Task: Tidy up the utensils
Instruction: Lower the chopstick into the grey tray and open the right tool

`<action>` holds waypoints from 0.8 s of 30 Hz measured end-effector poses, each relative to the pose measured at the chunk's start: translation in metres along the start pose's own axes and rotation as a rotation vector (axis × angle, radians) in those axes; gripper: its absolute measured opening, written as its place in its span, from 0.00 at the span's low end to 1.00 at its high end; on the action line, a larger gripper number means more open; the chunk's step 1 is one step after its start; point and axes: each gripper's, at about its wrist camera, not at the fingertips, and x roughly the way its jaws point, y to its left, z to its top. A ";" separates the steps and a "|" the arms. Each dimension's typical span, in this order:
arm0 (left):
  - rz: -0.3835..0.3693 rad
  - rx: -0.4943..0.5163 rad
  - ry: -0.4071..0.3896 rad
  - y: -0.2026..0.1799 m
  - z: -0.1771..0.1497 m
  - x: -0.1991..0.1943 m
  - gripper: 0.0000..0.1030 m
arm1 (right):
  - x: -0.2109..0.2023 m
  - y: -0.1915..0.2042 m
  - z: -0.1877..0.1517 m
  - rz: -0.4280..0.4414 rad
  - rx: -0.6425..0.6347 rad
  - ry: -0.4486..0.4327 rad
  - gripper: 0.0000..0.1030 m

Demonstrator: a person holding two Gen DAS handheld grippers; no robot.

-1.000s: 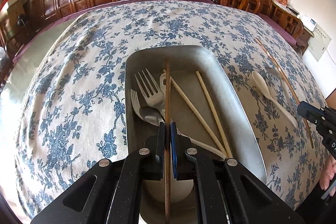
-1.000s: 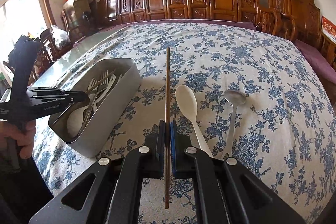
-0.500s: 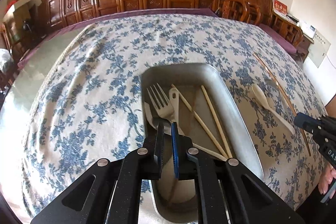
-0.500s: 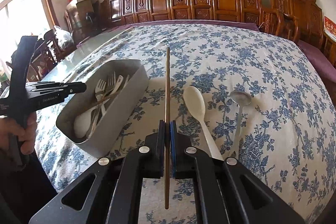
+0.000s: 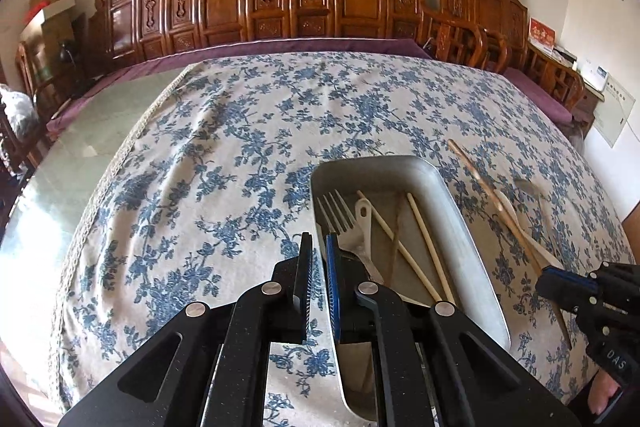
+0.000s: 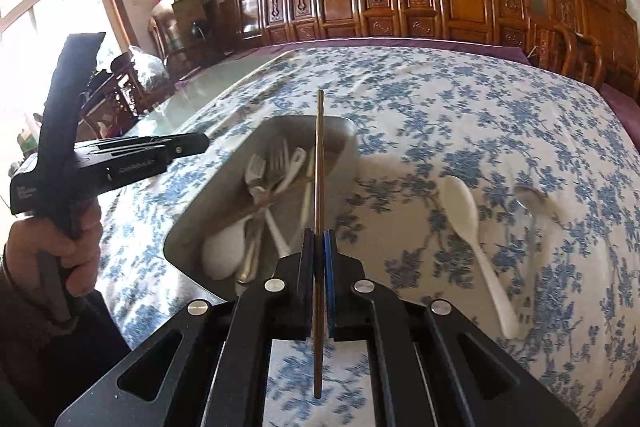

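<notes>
A grey metal tray on the floral cloth holds a fork, a white spoon, two pale chopsticks and a brown chopstick. My left gripper hovers over the tray's near left rim, its jaws a narrow gap apart with nothing between them. My right gripper is shut on a second brown chopstick, whose far end reaches over the tray. On the cloth right of the tray lie a white spoon and a metal spoon.
Carved wooden chairs line the far side of the table. Bare glass tabletop shows left of the cloth. A person's hand grips the left gripper's handle at the left of the right wrist view.
My left gripper let go of the brown chopstick, which now lies in the tray, then lifted and drew back to the left. My right gripper carried its chopstick left, over the tray.
</notes>
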 end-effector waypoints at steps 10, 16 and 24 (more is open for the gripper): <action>0.023 -0.033 -0.034 0.017 0.003 -0.012 0.52 | 0.015 0.021 0.016 0.043 0.054 0.012 0.06; 0.047 -0.054 -0.057 0.028 0.001 -0.020 0.72 | 0.031 0.033 0.024 0.049 0.085 0.027 0.06; 0.069 -0.079 -0.061 0.040 0.000 -0.022 0.81 | 0.052 0.046 0.028 0.028 0.073 0.055 0.06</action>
